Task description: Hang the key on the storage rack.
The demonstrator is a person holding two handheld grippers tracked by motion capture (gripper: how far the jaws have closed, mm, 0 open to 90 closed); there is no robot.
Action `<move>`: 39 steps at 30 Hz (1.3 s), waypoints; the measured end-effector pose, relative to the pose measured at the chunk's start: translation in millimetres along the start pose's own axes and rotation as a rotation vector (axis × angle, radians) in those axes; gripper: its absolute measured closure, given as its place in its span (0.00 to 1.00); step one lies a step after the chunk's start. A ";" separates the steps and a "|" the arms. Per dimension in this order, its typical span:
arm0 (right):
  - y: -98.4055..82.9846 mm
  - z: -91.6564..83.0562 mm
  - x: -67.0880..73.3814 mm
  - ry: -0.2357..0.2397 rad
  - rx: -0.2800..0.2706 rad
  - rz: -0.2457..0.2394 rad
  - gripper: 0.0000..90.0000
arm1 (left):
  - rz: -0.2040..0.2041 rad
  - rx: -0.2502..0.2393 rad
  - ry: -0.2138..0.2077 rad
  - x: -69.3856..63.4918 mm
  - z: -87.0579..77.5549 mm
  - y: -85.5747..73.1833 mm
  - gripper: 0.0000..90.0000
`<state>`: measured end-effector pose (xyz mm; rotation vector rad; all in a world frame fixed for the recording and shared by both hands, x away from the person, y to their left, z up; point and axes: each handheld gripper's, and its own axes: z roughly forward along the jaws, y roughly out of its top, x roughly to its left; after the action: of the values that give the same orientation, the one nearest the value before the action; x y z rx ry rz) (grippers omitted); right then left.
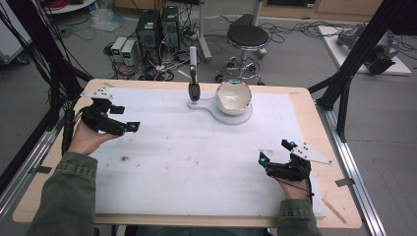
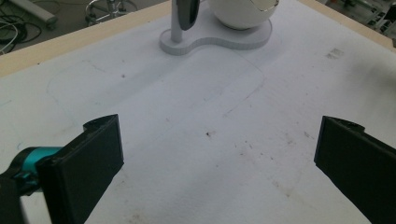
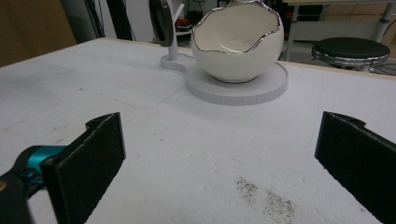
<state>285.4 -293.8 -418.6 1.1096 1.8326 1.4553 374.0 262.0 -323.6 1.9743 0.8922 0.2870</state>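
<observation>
Bowl (image 1: 234, 97) well apart from both gaping grippers.

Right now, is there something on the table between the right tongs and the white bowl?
Nothing visible. Bare white mat lies between the open right tongs and the white bowl; the black object on its post stands beside the bowl.

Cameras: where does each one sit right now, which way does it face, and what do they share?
High view: above the near edge, looking forward and down on the table; both sleeves and hands, left gripper, right gripper.
Left gripper view: low over the mat, facing the bowl; own open jaws.
Right gripper view: low, facing the bowl's open side; own open jaws.
Shared: bowl, its white base.
</observation>
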 end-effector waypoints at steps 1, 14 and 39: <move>0.0 -0.1 0.6 0.000 0.004 0.006 0.01 | -0.001 -0.003 0.010 0.6 -0.9 -3.2 0.02; -0.4 0.6 0.3 -0.004 0.004 0.003 0.01 | -0.033 -0.128 0.100 9.4 -17.6 -46.0 0.02; -3.1 -0.1 -3.0 -0.017 0.007 0.011 0.01 | -0.040 -0.460 0.268 6.9 -42.5 -133.3 0.02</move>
<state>286.1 -296.6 -421.8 1.1335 1.8236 1.4428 293.6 336.4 -410.9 1.5114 0.9348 0.6829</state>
